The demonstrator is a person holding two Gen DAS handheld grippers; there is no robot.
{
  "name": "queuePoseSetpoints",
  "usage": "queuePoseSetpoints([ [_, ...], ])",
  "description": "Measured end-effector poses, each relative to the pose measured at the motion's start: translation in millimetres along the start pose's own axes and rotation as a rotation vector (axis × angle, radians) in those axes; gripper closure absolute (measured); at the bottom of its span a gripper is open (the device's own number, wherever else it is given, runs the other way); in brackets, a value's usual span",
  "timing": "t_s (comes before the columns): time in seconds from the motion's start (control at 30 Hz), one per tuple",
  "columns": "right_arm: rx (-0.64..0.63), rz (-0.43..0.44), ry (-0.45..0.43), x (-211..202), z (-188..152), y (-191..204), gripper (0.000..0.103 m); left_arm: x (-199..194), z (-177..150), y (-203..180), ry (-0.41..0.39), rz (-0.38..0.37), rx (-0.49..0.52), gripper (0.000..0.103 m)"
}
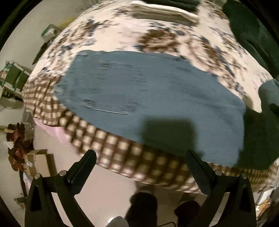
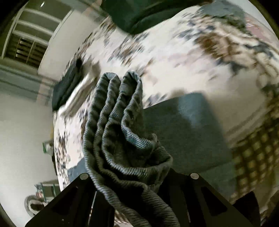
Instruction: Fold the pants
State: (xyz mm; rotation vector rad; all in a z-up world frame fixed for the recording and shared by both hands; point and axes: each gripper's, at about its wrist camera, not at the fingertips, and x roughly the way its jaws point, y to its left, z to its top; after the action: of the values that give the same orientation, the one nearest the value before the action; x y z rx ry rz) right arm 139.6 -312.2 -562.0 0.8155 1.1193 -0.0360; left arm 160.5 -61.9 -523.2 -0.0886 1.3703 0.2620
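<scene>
The pants (image 1: 153, 97), blue denim, lie spread flat on the bed (image 1: 122, 38), near its front edge, where the floral cover gives way to a brown checked border (image 1: 111, 148). In the right wrist view one end of the same garment is gathered into thick ridged folds (image 2: 122, 125) that rise from between the fingers of the right claw (image 2: 137, 176); the rest of the cloth trails from that bunch down to the flat part on the bed. The right claw is closed almost fully, its pads pinching the bunched denim, so the end is held and lifted clear of the bed. The left claw (image 1: 141, 158) stands wide open with nothing between its fingers; it hangs over the bed's front edge, just short of the pants, touching nothing. Judged from this, the step in hand is a fold: one end is picked up to be carried across the flat part of the pants. The next move would call for bringing the held end over the flat part, lining its edges with those beneath, and lowering it before release; the empty left claw could pin or take the near edge to keep the cloth from dragging. Beyond the pants, toward the far side of the bed, lie a pale folded stack (image 1: 165, 12) and dark green cloth (image 1: 252, 33). Both views are blurred, so fine detail of seams cannot be told.
</scene>
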Motion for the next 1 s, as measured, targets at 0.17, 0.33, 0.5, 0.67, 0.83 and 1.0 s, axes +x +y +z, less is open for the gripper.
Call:
queuePoseSetpoints([
  [0.17, -0.090, -0.040, 0.082, 78.8, -62.9, 60.2, 0.093, 13.1, 9.2, 68.5, -0.003, 0.048, -0.052, 0.000],
  [0.33, -0.167, -0.165, 0.195, 156.4, -115.4, 88.8, 0.078, 33.1, 7.0, 112.9, 0.017, 0.072, -0.117, 0.000],
  [0.5, -0.245, 0.041, 0.344, 163.2, -123.1, 112.5, 0.033, 40.2, 8.7, 135.1, 0.032, 0.039, -0.229, 0.000],
  [0.67, -0.268, -0.046, 0.293, 105.0, -91.8, 69.7, 0.019, 34.8, 29.4, 106.3, 0.016, -0.053, -0.271, 0.000],
  [0.83, -0.353, -0.283, 0.237, 73.2, -62.3, 11.3, 0.012, 57.1, 65.6, 29.7, 0.041, -0.145, -0.182, 0.000],
  [1.0, -0.333, -0.316, 0.263, 73.8, -36.3, -32.4, 0.012, 114.1, 94.3, -27.7, 0.127, -0.114, -0.076, 0.012],
])
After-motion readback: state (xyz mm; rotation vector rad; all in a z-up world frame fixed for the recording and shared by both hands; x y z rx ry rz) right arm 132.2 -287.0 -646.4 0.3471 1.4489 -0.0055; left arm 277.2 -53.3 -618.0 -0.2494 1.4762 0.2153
